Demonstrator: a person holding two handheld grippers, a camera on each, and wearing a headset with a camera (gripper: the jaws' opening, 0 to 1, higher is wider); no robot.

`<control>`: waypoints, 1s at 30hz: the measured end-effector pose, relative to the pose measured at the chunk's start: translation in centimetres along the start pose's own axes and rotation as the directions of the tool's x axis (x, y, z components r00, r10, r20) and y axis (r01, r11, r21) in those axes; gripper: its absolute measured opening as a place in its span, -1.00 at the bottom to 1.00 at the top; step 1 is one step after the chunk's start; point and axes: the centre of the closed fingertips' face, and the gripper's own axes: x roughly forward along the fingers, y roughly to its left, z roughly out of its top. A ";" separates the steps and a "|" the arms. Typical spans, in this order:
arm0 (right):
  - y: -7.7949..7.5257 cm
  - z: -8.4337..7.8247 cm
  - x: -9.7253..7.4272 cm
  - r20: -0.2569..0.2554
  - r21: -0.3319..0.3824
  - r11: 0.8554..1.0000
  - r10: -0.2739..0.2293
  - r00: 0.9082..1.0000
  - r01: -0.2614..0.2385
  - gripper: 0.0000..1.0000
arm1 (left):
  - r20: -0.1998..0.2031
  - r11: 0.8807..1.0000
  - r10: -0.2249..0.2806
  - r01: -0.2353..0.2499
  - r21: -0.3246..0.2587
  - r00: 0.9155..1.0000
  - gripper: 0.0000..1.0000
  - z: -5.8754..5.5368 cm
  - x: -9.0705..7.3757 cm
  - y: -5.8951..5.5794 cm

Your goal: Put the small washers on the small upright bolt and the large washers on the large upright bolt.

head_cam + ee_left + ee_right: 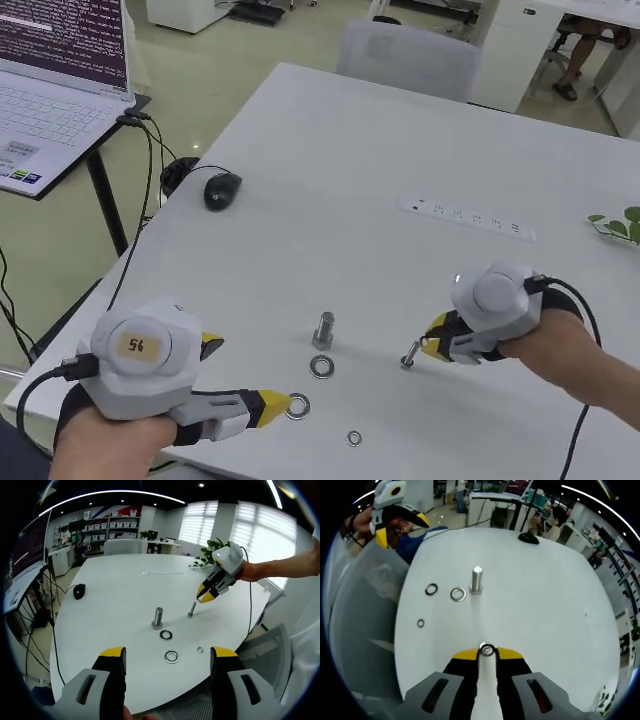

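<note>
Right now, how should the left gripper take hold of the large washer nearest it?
Likely best: pinch the large washer by its rim across opposite outer edges, the left gripper coming down from above: it lies flat and thin on the table, apart from the other washer.
</note>
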 end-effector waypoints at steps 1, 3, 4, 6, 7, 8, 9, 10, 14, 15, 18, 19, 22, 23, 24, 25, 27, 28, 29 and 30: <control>0.0 0.0 0.1 -0.003 -0.003 1.000 0.001 1.000 -0.001 -0.73 | 0.001 1.000 0.002 -0.002 -0.002 1.000 0.36 0.0 0.0 0.1; -0.2 0.1 0.4 -0.007 -0.002 1.000 0.006 1.000 -0.006 -0.73 | 0.001 1.000 0.004 -0.004 -0.004 1.000 0.36 0.0 -0.1 0.2; -0.2 0.2 0.6 -0.009 -0.005 1.000 0.008 1.000 -0.008 -0.73 | 0.001 1.000 0.006 -0.006 -0.005 1.000 0.36 0.0 -0.1 0.3; -0.2 0.2 0.7 -0.016 -0.006 1.000 0.015 1.000 -0.015 -0.73 | 0.001 1.000 0.008 -0.008 -0.007 1.000 0.36 0.0 -0.1 0.4; -0.2 0.2 0.8 -0.019 -0.007 1.000 0.017 1.000 -0.017 -0.73 | 0.001 1.000 0.009 -0.009 -0.007 1.000 0.36 0.0 -0.2 0.4; -0.2 0.2 0.9 -0.023 -0.008 1.000 0.019 1.000 -0.019 -0.73 | 0.000 1.000 0.010 -0.010 -0.008 1.000 0.36 -0.1 -0.2 0.4; -0.2 0.1 0.9 -0.025 -0.007 1.000 0.021 0.999 -0.021 -0.73 | 0.001 1.000 0.011 -0.011 -0.009 1.000 0.36 -0.1 -0.2 0.5; -0.1 0.1 1.0 -0.029 -0.007 1.000 0.023 0.999 -0.023 -0.73 | 0.001 1.000 0.012 -0.012 -0.010 1.000 0.36 -0.1 -0.2 0.5; -0.1 -0.2 1.1 -0.039 -0.013 1.000 0.028 0.999 -0.029 -0.73 | 0.001 1.000 0.014 -0.014 -0.013 1.000 0.36 -0.1 -0.2 0.6; -0.1 -0.2 1.1 -0.039 -0.013 0.999 0.029 0.999 -0.029 -0.73 | 0.000 1.000 0.014 -0.014 -0.014 1.000 0.36 -0.1 -0.2 0.5; -0.2 -0.3 1.2 -0.041 -0.015 0.999 0.030 0.999 -0.031 -0.73 | -0.002 1.000 0.014 -0.014 -0.013 1.000 0.36 -0.2 -0.2 0.5; -0.2 -0.4 1.2 -0.043 -0.014 0.999 0.031 0.999 -0.032 -0.73 | -0.003 1.000 0.013 -0.013 -0.014 1.000 0.36 -0.2 -0.2 0.5; -0.2 -0.4 1.2 -0.044 -0.011 0.999 0.035 0.998 -0.036 -0.73 | -0.004 1.000 0.012 -0.012 -0.013 1.000 0.36 -0.2 -0.2 0.4; -0.2 -0.4 1.3 -0.044 -0.012 0.999 0.036 0.998 -0.036 -0.73 | -0.004 1.000 0.012 -0.012 -0.012 1.000 0.36 -0.2 -0.2 0.4; -0.2 -0.3 1.3 -0.043 -0.014 0.999 0.036 0.998 -0.037 -0.73 | -0.005 1.000 0.013 -0.013 -0.013 1.000 0.36 -0.2 -0.2 0.4; -0.2 -0.3 1.4 -0.044 -0.016 0.999 0.037 0.998 -0.038 -0.73 | -0.006 1.000 0.013 -0.013 -0.013 1.000 0.36 -0.2 -0.2 0.4; -0.1 -0.3 1.5 -0.046 -0.017 0.999 0.039 0.998 -0.040 -0.73 | -0.006 1.000 0.013 -0.013 -0.013 1.000 0.36 -0.2 -0.2 0.4; -0.1 -0.3 1.6 -0.048 -0.020 0.999 0.039 0.998 -0.040 -0.73 | -0.006 1.000 0.013 -0.013 -0.012 1.000 0.36 -0.2 -0.2 0.5; -0.1 -0.3 1.6 -0.049 -0.022 0.999 0.039 0.998 -0.040 -0.73 | -0.006 1.000 0.013 -0.013 -0.011 1.000 0.36 -0.2 -0.1 0.5; -0.1 -0.3 1.6 -0.051 -0.022 0.999 0.040 0.998 -0.041 -0.73 | -0.007 1.000 0.012 -0.012 -0.010 1.000 0.36 -0.1 -0.1 0.4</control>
